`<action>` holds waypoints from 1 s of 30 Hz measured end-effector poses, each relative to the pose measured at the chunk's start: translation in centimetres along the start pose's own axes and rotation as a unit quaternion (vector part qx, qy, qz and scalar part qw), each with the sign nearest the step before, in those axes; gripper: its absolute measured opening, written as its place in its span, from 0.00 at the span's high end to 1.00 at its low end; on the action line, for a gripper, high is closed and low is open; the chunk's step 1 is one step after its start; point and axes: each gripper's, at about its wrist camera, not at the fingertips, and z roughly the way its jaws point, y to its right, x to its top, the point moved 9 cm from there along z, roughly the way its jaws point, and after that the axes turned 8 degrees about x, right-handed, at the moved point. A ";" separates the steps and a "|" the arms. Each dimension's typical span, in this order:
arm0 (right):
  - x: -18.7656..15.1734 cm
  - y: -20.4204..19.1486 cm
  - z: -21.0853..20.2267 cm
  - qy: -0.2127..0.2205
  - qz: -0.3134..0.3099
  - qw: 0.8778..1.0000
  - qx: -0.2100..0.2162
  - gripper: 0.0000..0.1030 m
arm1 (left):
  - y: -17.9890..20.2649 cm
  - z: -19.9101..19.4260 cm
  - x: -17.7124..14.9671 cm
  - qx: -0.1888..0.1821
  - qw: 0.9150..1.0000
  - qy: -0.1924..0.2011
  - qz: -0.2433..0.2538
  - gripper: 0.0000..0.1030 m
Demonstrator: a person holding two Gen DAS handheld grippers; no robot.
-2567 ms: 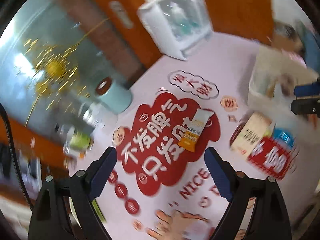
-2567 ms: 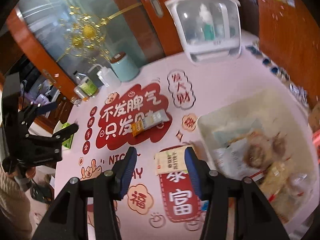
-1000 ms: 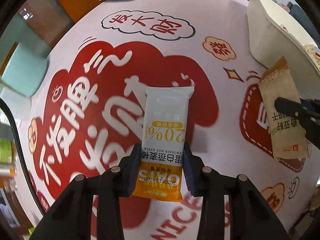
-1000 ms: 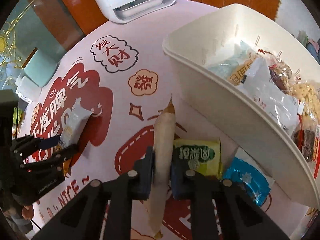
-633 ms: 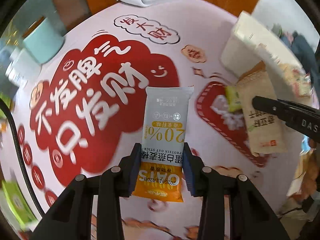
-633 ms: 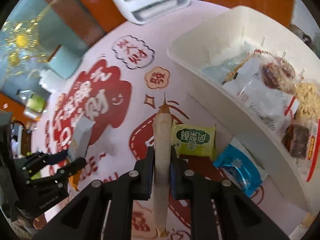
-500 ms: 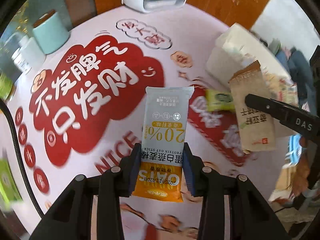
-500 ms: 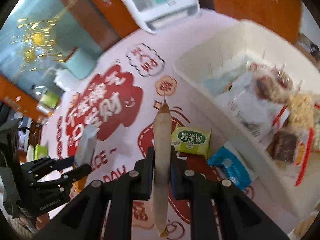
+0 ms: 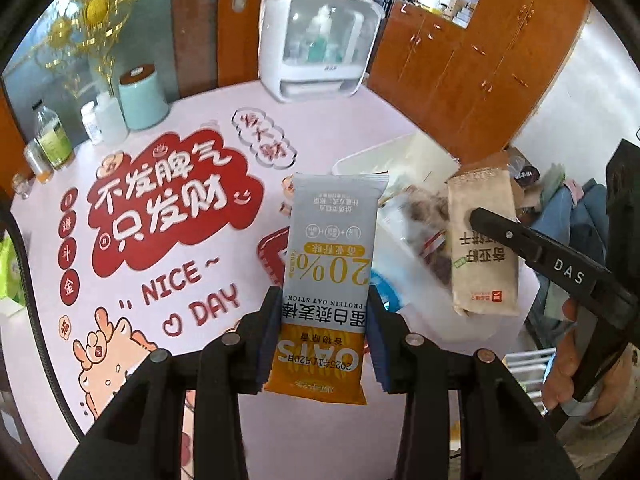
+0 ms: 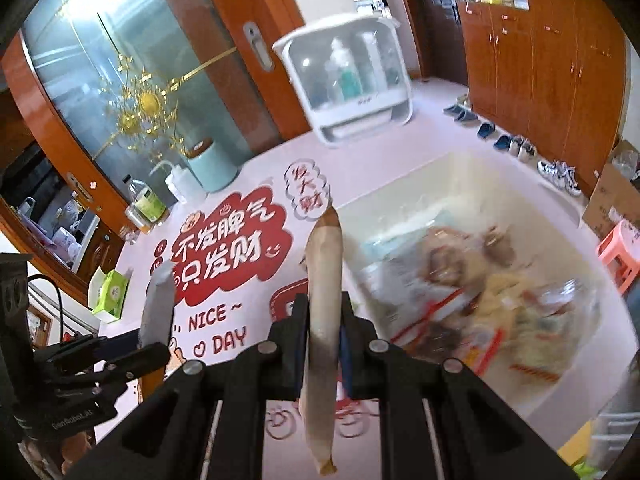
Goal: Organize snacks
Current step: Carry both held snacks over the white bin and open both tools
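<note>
My left gripper (image 9: 324,334) is shut on a grey and orange oat bar (image 9: 328,272) and holds it well above the table. My right gripper (image 10: 323,340) is shut on a tan snack packet (image 10: 324,320), seen edge-on; the packet shows flat in the left wrist view (image 9: 482,240). The white snack bin (image 10: 440,188) stands on the table at the right, with several wrapped snacks in it. The left gripper and its bar also show in the right wrist view (image 10: 158,312), at the left.
A pink table mat with red lettering (image 9: 168,200) covers the table. At the back stand a white cabinet box (image 9: 316,40), a mint canister (image 9: 142,98) and bottles (image 9: 52,140). A green tissue box (image 10: 110,290) lies at the left edge.
Both grippers closed on their snacks and lifted them off the table. They now hold them high, with the view tilted up toward the room and the bin.
</note>
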 end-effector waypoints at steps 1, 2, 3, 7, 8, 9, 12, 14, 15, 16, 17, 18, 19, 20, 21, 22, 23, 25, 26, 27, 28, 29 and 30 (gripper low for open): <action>0.5 0.8 -1.0 0.008 -0.004 1.000 -0.001 0.87 | 0.9 -0.4 0.3 0.006 1.000 0.006 0.001 0.63; 0.8 1.4 -1.8 0.014 -0.007 1.000 -0.002 0.87 | 2.0 -0.8 0.7 0.009 1.000 0.010 0.001 0.63; 1.1 2.1 -2.9 0.021 -0.009 1.000 -0.004 0.87 | 3.2 -1.2 1.2 0.011 1.000 0.015 0.000 0.63; 2.7 5.6 -6.3 0.046 -0.004 0.999 -0.004 0.87 | 7.2 -2.1 2.9 0.015 0.999 0.036 -0.005 0.62; 3.0 6.3 -6.9 0.051 -0.005 0.999 -0.006 0.87 | 8.4 -2.3 3.4 0.015 0.999 0.042 -0.007 0.62; 3.4 7.2 -7.6 0.057 -0.009 0.998 -0.010 0.87 | 9.2 -2.4 3.6 0.015 0.999 0.045 -0.006 0.62; 4.3 9.2 -9.1 0.066 -0.013 0.998 -0.012 0.87 | 12.1 -2.1 4.4 0.018 0.998 0.053 -0.006 0.62; 4.7 10.3 -9.9 0.071 -0.016 0.997 -0.011 0.87 | 13.8 -1.7 4.7 0.015 0.998 0.052 -0.009 0.61; 4.9 10.9 -10.4 0.073 -0.018 0.997 -0.010 0.87 | 14.5 -1.4 4.7 0.014 0.999 0.050 -0.010 0.61; 5.2 11.3 -10.6 0.075 -0.019 0.997 -0.010 0.87 | 15.3 -1.0 4.8 0.013 0.999 0.048 -0.011 0.61; 5.3 11.6 -10.9 0.076 -0.020 0.997 -0.009 0.87 | 15.9 -0.7 4.8 0.013 0.999 0.047 -0.011 0.61; 5.6 12.0 -11.2 0.079 -0.023 0.997 -0.008 0.87 | 16.4 -0.5 4.8 0.013 0.999 0.046 -0.011 0.61; 5.8 12.1 -11.3 0.081 -0.026 0.996 -0.008 0.87 | 17.0 -0.2 4.8 0.014 0.999 0.045 -0.012 0.61; 6.1 12.3 -11.5 0.081 -0.030 0.996 -0.007 0.87 | 17.5 0.0 4.9 0.014 0.999 0.044 -0.013 0.61; 6.3 12.5 -11.5 0.082 -0.034 0.996 -0.006 0.87 | 17.8 0.2 5.0 0.015 0.999 0.044 -0.014 0.61; 6.5 12.6 -11.5 0.082 -0.039 0.996 -0.005 0.87 | 18.0 0.5 5.0 0.017 0.999 0.043 -0.016 0.61; 6.7 12.6 -11.5 0.082 -0.043 0.996 -0.004 0.87 | 18.2 0.7 5.2 0.020 0.999 0.042 -0.018 0.61; 7.1 12.6 -11.4 0.081 -0.052 0.995 -0.001 0.87 | 18.4 1.1 5.4 0.025 0.999 0.041 -0.023 0.61; 7.3 12.5 -11.3 0.080 -0.055 0.995 0.000 0.87 | 18.4 1.3 5.5 0.028 0.999 0.040 -0.025 0.61; 7.6 12.5 -11.1 0.080 -0.059 0.995 0.002 0.87 | 18.5 1.4 5.6 0.029 0.998 0.039 -0.027 0.61; 7.8 12.5 -11.0 0.080 -0.062 0.995 0.004 0.87 | 18.6 1.5 5.7 0.031 0.998 0.038 -0.029 0.61; 8.0 12.4 -10.9 0.081 -0.065 0.995 0.005 0.87 | 18.7 1.6 5.8 0.032 0.998 0.037 -0.029 0.61; 8.3 12.2 -10.8 0.082 -0.068 0.994 0.006 0.87 | 18.9 1.7 6.0 0.035 0.998 0.037 -0.028 0.61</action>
